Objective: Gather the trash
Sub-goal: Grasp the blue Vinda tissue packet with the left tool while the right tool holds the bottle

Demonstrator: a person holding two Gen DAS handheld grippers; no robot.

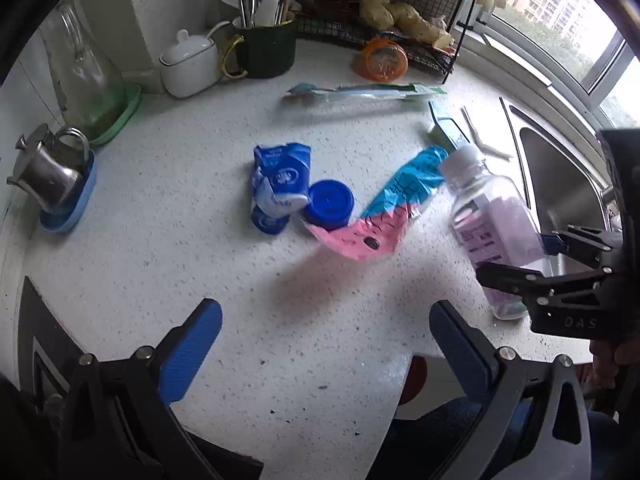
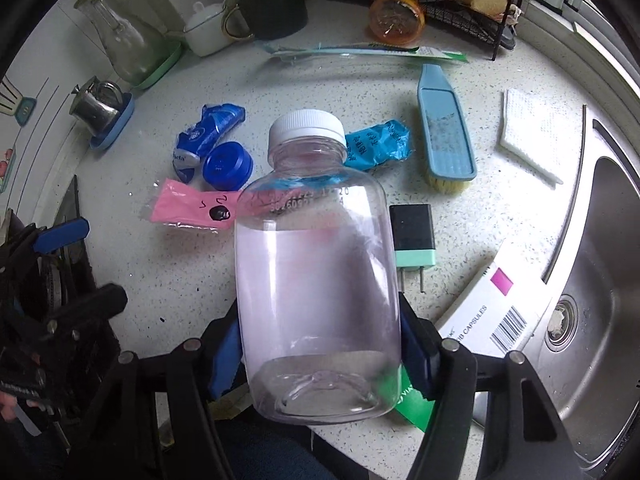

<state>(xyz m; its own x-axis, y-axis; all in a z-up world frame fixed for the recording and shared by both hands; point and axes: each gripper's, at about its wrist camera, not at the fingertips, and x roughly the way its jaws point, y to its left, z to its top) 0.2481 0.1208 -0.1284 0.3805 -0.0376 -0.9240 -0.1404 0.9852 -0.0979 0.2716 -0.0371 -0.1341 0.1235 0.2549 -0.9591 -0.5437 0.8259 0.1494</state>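
A clear plastic bottle (image 2: pixel 316 260) with a white cap is held off the white counter (image 1: pixel 200 264), and my right gripper (image 2: pixel 320 332) is shut on its lower body, one blue pad on each side. In the left wrist view the same bottle (image 1: pixel 488 216) hangs at the right in the right gripper (image 1: pixel 518 258). My left gripper (image 1: pixel 326 312) is open above bare counter with nothing between its fingers. On the counter lie a crumpled blue wrapper (image 1: pixel 280 184), a blue cap (image 1: pixel 329 204) and a pink-and-blue wrapper (image 1: pixel 380 216).
A blue scrub brush (image 2: pixel 444 124), a black-and-green charger (image 2: pixel 414 240), a capsule box (image 2: pixel 492 308) and a white cloth (image 2: pixel 532 132) lie near the steel sink (image 2: pixel 592 280). At the back stand a dark utensil mug (image 1: pixel 264 48), a wire rack (image 1: pixel 400 28), a glass carafe (image 1: pixel 88 80) and a packaged toothbrush (image 1: pixel 360 94).
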